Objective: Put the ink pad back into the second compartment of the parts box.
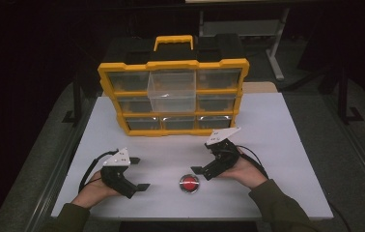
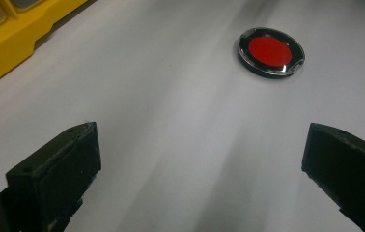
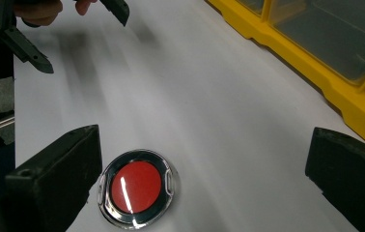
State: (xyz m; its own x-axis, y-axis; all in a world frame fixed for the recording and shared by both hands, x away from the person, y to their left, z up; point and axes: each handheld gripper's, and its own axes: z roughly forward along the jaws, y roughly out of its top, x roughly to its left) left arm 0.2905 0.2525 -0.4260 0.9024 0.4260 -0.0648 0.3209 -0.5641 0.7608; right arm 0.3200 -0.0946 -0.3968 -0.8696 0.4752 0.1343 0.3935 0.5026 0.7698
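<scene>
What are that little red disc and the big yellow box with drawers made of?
The red disc looks like a red centre under a clear glossy plastic or glass cover: light streaks glint off it. The yellow box seems moulded matte plastic, and its pulled-out drawer clear plastic, since you see through it.

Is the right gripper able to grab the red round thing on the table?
Probably yes. The right gripper is open and right beside the red disc, which lies flat on bare table with nothing between them. In the right gripper view the disc sits near one of the fingers.
</scene>
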